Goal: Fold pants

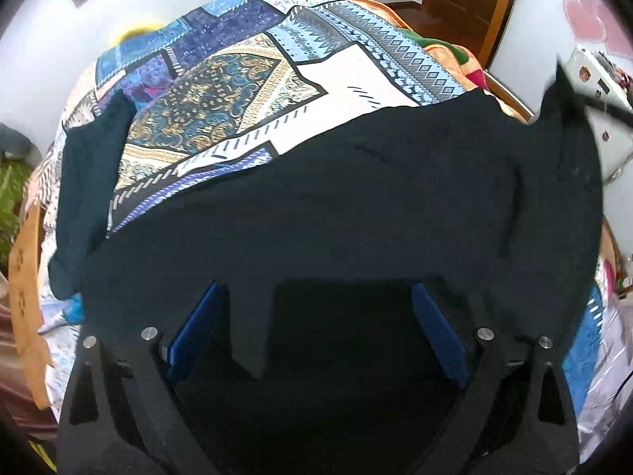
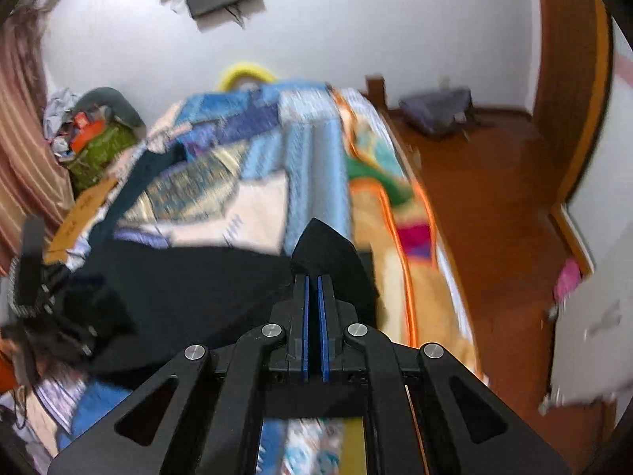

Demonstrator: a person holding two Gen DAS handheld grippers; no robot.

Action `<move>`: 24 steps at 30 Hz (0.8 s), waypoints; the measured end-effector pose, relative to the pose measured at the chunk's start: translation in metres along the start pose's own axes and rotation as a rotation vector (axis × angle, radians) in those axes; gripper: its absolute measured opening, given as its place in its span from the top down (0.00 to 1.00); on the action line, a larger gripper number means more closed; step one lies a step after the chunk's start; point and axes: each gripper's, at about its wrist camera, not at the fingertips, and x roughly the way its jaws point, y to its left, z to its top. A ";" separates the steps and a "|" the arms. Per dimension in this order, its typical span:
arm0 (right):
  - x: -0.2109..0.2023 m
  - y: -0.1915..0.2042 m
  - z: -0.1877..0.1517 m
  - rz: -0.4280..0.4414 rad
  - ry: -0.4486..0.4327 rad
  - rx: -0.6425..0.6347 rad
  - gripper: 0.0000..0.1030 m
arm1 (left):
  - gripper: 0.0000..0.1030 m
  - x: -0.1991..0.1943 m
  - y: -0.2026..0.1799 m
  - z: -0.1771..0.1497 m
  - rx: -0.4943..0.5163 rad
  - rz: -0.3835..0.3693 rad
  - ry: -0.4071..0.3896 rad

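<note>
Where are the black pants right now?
The black pants lie on the patterned bedspread of the bed, filling the lower part of the left wrist view; the right gripper pinches one corner.

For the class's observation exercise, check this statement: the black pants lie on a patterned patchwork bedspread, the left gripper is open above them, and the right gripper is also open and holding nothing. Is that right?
One part is wrong. In the right wrist view, the right gripper is shut on a corner of the black pants. The rest stands: the pants lie on the patchwork bedspread, and the left gripper is open above them.
</note>
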 end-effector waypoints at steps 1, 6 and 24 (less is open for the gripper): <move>0.004 -0.004 -0.008 -0.008 0.021 0.015 0.96 | 0.06 0.000 -0.003 0.001 0.002 0.000 -0.001; 0.000 -0.014 -0.030 -0.094 0.079 0.044 0.95 | 0.06 -0.002 -0.010 0.003 0.016 0.007 -0.011; -0.040 0.126 0.035 0.005 -0.113 -0.233 0.59 | 0.06 -0.124 0.138 -0.030 -0.211 0.174 -0.314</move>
